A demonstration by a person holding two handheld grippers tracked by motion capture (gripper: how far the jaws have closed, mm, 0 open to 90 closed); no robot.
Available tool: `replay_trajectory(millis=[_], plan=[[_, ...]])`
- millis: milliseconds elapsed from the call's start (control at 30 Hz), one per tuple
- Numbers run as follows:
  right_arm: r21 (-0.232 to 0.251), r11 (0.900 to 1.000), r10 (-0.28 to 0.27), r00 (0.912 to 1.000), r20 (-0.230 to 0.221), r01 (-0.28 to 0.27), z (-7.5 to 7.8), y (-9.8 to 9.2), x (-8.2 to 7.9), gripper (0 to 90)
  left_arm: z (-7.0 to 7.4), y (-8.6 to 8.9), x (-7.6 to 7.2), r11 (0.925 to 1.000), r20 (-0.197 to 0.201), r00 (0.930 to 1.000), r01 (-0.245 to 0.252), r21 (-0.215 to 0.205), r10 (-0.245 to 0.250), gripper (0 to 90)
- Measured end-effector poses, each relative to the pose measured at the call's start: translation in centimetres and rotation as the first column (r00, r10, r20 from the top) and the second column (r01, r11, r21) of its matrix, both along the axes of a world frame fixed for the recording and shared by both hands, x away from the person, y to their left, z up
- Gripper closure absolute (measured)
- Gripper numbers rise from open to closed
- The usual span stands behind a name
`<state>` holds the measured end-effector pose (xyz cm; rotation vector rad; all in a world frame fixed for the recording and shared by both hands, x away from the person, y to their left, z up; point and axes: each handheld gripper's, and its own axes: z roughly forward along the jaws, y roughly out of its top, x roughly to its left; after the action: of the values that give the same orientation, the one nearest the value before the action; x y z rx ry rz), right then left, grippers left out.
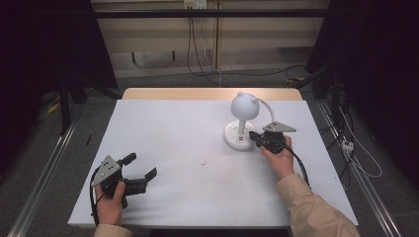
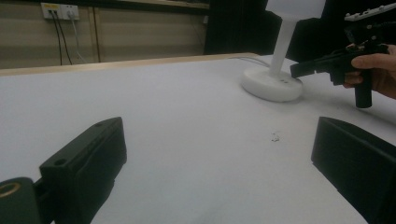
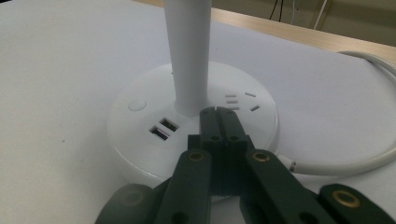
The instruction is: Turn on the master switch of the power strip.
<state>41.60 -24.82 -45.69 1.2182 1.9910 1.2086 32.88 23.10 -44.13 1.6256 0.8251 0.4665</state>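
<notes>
Right gripper (image 3: 218, 112) is clenched tight, empty, tips over the round base of the white lamp (image 1: 240, 129) at the table's (image 1: 163, 148) far right — left gripper (image 1: 141, 168) rests near-left, jaws released wide.

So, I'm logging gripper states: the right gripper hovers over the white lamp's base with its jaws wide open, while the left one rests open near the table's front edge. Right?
Not quite. The right gripper has its jaws shut, tips together over the white lamp's base, as the right gripper view shows. The left gripper is open near the front edge.

No text, label, brand, number or sign can be read anywhere in the three views.
</notes>
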Motion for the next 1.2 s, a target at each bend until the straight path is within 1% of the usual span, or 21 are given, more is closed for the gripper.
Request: replay_trajectory(millis=[200, 300, 633, 733, 800, 1033, 1133, 1200], plan=[[-0.008, 1.0, 0.008, 0.9999, 0.016, -0.007, -0.14, 0.15, -0.01, 90.0, 0.01, -0.03, -0.03, 1.0, 0.0, 1.0, 0.001, -0.001, -0.001, 3.0], [-0.015, 1.0, 0.009, 0.9998, 0.016, -0.008, -0.14, 0.18, -0.01, 90.0, -0.01, -0.02, -0.01, 1.0, -0.001, 1.0, 0.0, 0.0, 0.0, 3.0], [-0.014, 1.0, 0.016, 0.9997, 0.021, -0.015, -0.24, 0.11, -0.01, 90.0, -0.05, -0.17, 0.0, 1.0, -0.002, 1.0, 0.006, -0.001, -0.006, 3.0], [-0.003, 1.0, 0.016, 0.9998, 0.015, -0.016, -0.25, 0.03, 0.02, 90.0, -0.07, -0.29, -0.01, 1.0, -0.004, 0.9999, 0.01, -0.001, -0.01, 3.0], [-0.009, 1.0, 0.018, 0.9997, 0.015, -0.018, -0.24, 0.06, 0.01, 90.0, -0.06, -0.36, 0.0, 0.9999, -0.003, 0.9999, 0.01, -0.002, -0.01, 3.1], [-0.008, 1.0, 0.019, 0.9998, 0.011, -0.019, -0.28, 0.04, 0.03, 90.0, -0.06, -0.44, 0.01, 0.9999, -0.003, 0.9999, 0.015, 0.0, -0.015, 3.1], [0.008, 1.0, 0.018, 0.9998, 0.005, -0.018, -0.33, -0.06, 0.07, 90.0, -0.05, -0.46, 0.02, 0.9999, -0.003, 0.9999, 0.015, 0.001, -0.015, 3.1], [0.006, 1.0, 0.019, 0.9998, 0.005, -0.019, -0.32, -0.06, 0.09, 90.0, -0.04, -0.46, 0.02, 0.9999, -0.001, 0.9999, 0.015, 0.0, -0.015, 3.1]])
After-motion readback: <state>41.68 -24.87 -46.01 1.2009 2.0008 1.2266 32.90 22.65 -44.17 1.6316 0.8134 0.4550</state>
